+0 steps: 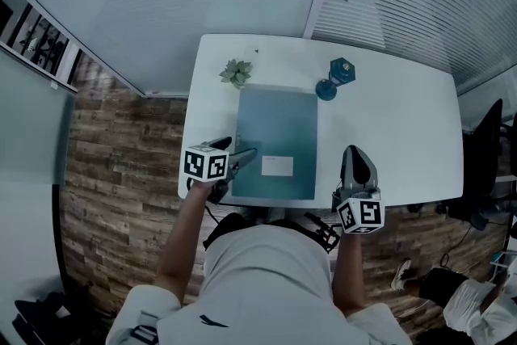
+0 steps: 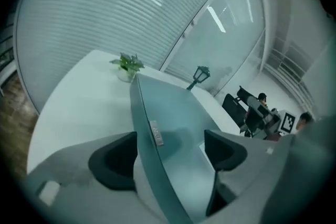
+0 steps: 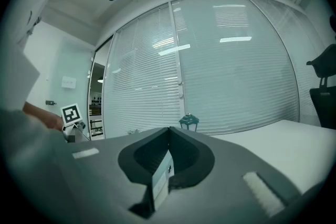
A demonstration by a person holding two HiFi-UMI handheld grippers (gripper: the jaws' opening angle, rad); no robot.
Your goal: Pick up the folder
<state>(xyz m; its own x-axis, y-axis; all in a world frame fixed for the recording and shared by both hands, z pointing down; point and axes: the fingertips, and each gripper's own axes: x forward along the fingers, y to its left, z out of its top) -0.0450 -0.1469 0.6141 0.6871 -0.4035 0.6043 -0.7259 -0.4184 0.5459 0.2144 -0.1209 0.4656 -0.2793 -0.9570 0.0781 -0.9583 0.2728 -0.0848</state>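
Note:
A teal folder [image 1: 276, 143] with a white label lies flat on the white table [image 1: 396, 117], near its front edge. My left gripper [image 1: 242, 156] is at the folder's near left edge. In the left gripper view that edge of the folder [image 2: 173, 128] runs between the two dark pads, which stand wide apart and do not press on it, so the left gripper [image 2: 169, 152] is open. My right gripper [image 1: 358, 161] is over the table's front edge, to the right of the folder and apart from it. In its own view the right gripper [image 3: 168, 136] is shut and points level at the blinds.
A small potted plant [image 1: 236, 73] stands behind the folder's far left corner. A teal lantern [image 1: 341, 70] with a blue round piece [image 1: 325, 89] stands behind the far right corner. Dark office chairs [image 1: 485, 149] are to the table's right. Glass walls with blinds enclose the far side.

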